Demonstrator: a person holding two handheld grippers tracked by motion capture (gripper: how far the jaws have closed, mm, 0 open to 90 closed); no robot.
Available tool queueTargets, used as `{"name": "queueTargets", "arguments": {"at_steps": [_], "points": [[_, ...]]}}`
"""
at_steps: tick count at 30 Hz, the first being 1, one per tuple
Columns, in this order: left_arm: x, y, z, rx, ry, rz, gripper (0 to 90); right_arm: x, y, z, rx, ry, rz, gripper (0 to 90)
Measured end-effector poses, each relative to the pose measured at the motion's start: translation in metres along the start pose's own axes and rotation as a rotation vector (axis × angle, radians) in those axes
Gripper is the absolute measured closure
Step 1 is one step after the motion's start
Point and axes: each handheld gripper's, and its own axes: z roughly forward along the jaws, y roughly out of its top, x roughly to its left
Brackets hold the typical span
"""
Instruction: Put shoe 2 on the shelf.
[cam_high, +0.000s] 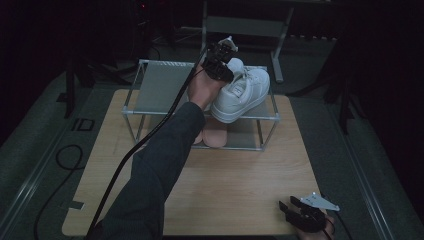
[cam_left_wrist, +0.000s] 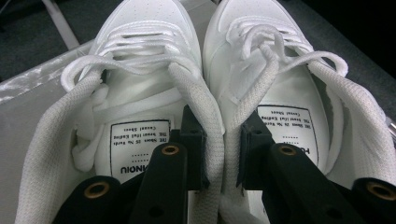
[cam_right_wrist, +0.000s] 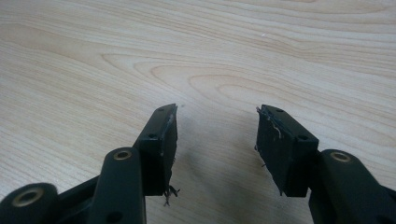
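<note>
A pair of white lace-up sneakers (cam_high: 243, 91) hangs tilted at the right end of the rack's top shelf (cam_high: 160, 87), toes pointing toward the front right. My left gripper (cam_high: 219, 61) is shut on them. In the left gripper view one jaw is inside the left shoe (cam_left_wrist: 144, 42) and the other inside the right shoe (cam_left_wrist: 266, 56). The left gripper (cam_left_wrist: 220, 116) pinches their two inner collars together. My right gripper (cam_high: 292, 207) rests low at the table's front right corner. It is open, and the right gripper (cam_right_wrist: 217, 112) has only bare wood between its pads.
The rack is a two-tier metal frame (cam_high: 131, 112) at the back of the wooden table (cam_high: 240, 185). A pair of pink slippers (cam_high: 215, 136) lies on its lower shelf. The left gripper's cable (cam_high: 125, 157) trails across the table's left side. The floor around is dark.
</note>
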Motion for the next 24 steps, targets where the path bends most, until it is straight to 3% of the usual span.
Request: {"name": "queueTargets", "arguments": {"at_steps": [24], "points": [[0.0078, -0.0021, 0.0020, -0.009, 0.069, -0.079, 75.9, -0.0003, 0.0000, -0.0008, -0.004, -0.001, 0.000, 47.4]]}}
